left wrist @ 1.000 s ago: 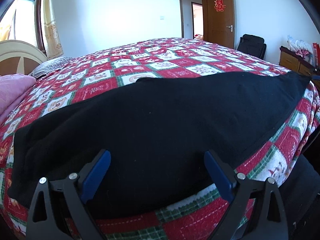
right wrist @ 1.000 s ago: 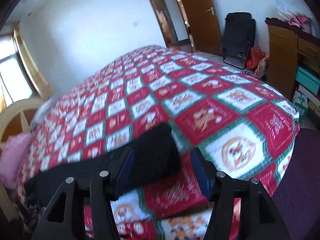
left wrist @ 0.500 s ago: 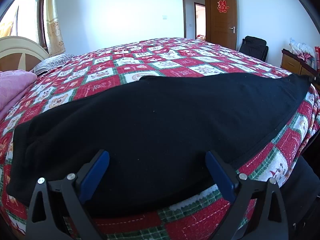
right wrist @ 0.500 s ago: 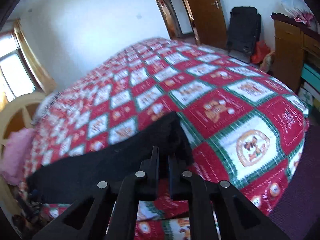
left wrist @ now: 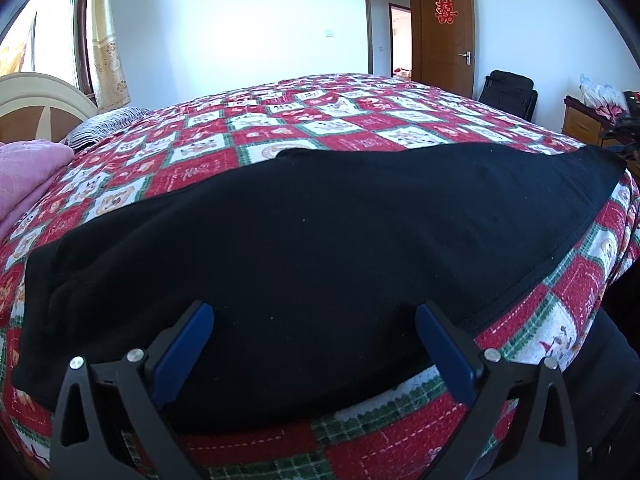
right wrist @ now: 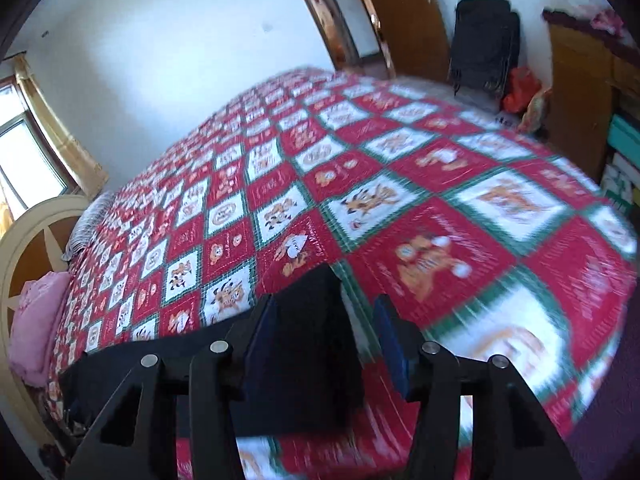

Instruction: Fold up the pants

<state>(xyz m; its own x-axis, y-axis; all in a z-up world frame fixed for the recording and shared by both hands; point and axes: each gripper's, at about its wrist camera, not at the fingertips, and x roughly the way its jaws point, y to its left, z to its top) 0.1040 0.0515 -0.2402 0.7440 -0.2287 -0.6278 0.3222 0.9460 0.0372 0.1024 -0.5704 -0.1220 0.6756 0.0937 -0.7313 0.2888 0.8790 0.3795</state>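
Note:
Black pants (left wrist: 320,240) lie flat lengthwise along the near side of the bed, on a red, white and green checked quilt (left wrist: 360,128). My left gripper (left wrist: 314,312) hovers over the near edge of the pants. Its jaws are opening wide, with cloth under the gap, and the blue pads touch nothing. In the blurred right wrist view, one narrow end of the pants (right wrist: 312,340) points away from me. My right gripper (right wrist: 325,304) straddles that end with its jaws opening. Its pads stand clear of the cloth on both sides.
A pink blanket (left wrist: 28,176), a striped pillow (left wrist: 108,124) and a cream headboard (left wrist: 40,96) are at the left end of the bed. Past the right end stand a wooden dresser (right wrist: 580,92), a black folded chair (right wrist: 484,40) and an open door (left wrist: 446,32).
The right gripper went from open to shut at the pants' end half a second ago and now stands open again, having shifted along the bed. The left gripper has spread slightly.

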